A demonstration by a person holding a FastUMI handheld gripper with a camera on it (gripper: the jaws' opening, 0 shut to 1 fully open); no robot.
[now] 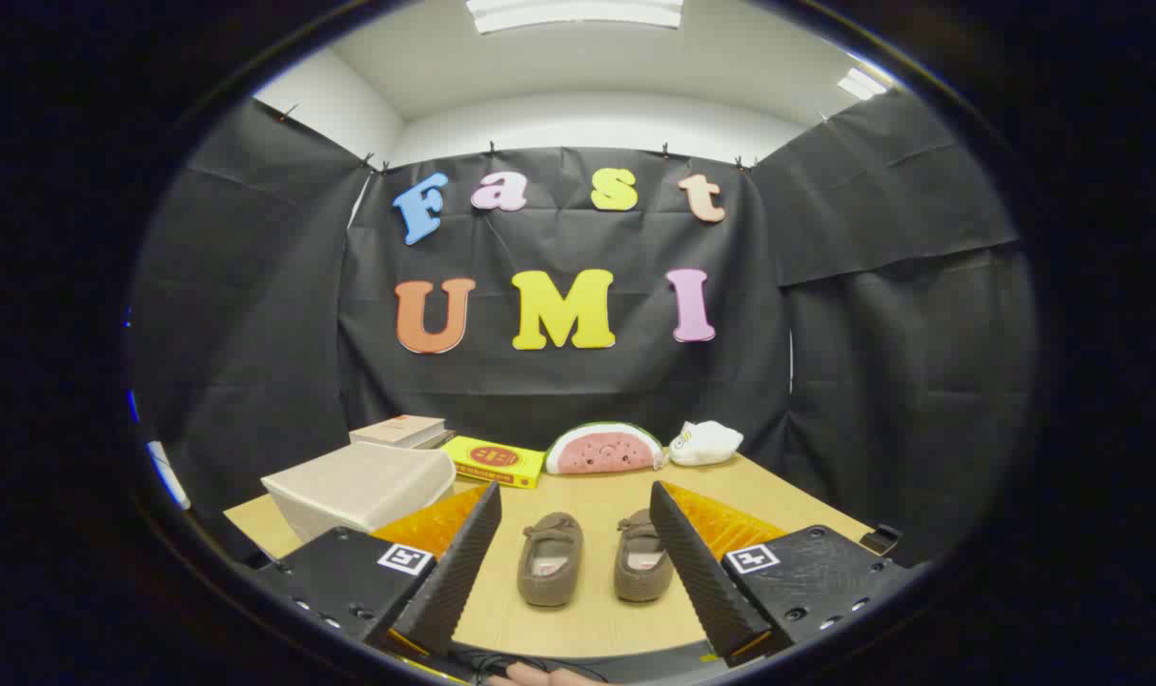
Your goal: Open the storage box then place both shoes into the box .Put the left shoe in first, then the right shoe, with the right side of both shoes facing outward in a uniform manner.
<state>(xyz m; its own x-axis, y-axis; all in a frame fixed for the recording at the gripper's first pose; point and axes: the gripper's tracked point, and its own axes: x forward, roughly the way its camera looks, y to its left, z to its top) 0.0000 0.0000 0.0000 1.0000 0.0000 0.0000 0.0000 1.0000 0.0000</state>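
Two brown slippers lie side by side on the wooden table (578, 495), toes pointing away from me: the left shoe (550, 558) and the right shoe (641, 566). Both sit between and just ahead of my fingers. My gripper (574, 562) is open, its fingers spread wide on either side of the pair and touching neither. The storage box (363, 488), pale beige with its lid shut, stands beyond my left finger.
Along the back of the table are a stack of books (401, 431), a yellow box (495, 460), a watermelon-slice cushion (604, 449) and a white pouch (704, 443). A small dark object (881, 539) sits at the table's right edge. Fingers of a hand (549, 676) show below the gripper.
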